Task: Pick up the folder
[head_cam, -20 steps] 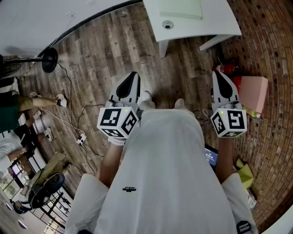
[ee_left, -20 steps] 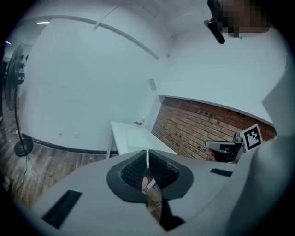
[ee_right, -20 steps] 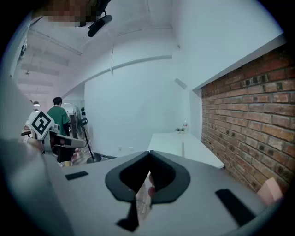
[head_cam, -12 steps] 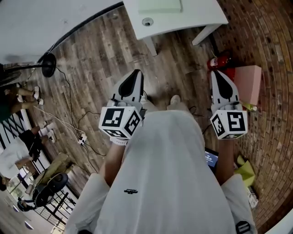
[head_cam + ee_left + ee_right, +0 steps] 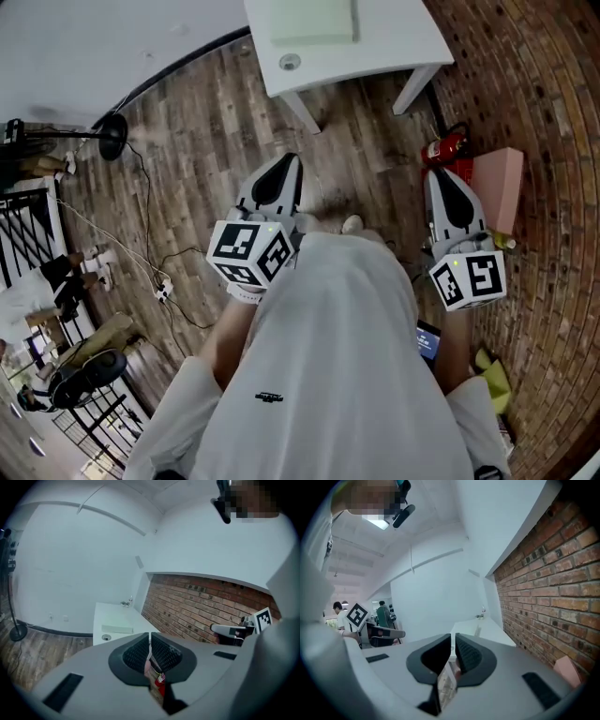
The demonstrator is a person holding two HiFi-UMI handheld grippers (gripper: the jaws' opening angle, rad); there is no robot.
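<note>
A pale green folder point(image 5: 312, 19) lies flat on the white table point(image 5: 394, 47) at the top of the head view. In the left gripper view the folder point(image 5: 117, 629) shows as a thin slab on the table point(image 5: 110, 613) ahead. My left gripper point(image 5: 286, 161) is held in front of the person's body, well short of the table, jaws shut with nothing between them point(image 5: 150, 638). My right gripper point(image 5: 439, 175) is level with it on the right, also shut and empty point(image 5: 453, 640). The table point(image 5: 487, 629) stands ahead along the brick wall.
A red fire extinguisher point(image 5: 442, 148) and a pink box point(image 5: 499, 186) sit on the floor by the brick wall point(image 5: 544, 84) at right. A round grommet point(image 5: 290, 62) is set in the table. A black stand base point(image 5: 112, 136) and cables point(image 5: 141, 272) lie at left.
The table and folder have shifted left and come nearer in the head view as the person walks toward them. Both grippers stay shut in front of the body.
</note>
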